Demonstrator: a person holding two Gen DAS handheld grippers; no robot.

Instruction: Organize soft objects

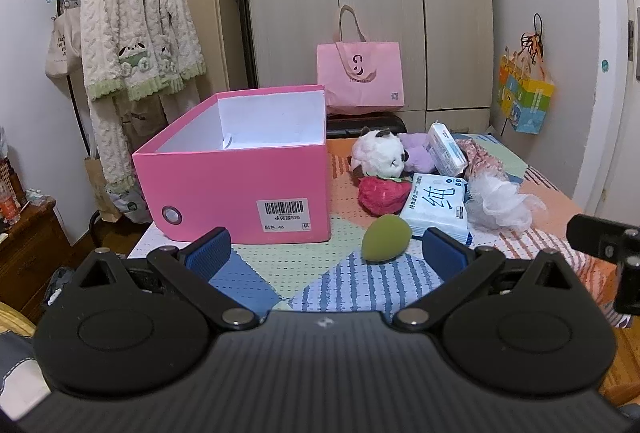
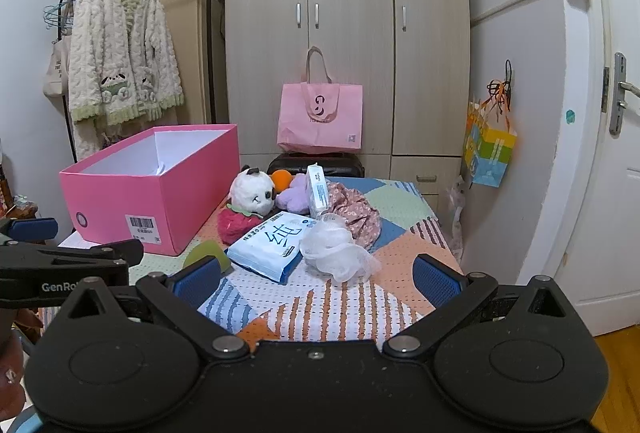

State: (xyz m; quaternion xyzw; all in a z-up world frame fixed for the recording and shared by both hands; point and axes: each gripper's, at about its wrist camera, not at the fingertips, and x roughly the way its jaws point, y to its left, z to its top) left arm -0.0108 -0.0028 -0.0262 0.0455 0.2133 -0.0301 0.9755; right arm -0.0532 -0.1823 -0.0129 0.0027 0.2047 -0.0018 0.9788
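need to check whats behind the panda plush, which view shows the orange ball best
The right wrist view: the orange ball peeks out between the panda plush and purple plush. In the left wrist view, the panda plush hides it completely.

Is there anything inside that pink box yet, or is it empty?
It looks empty and has no lid: the pink box shows bare white inner walls in both views. Its floor is mostly hidden, so cannot tell for sure.
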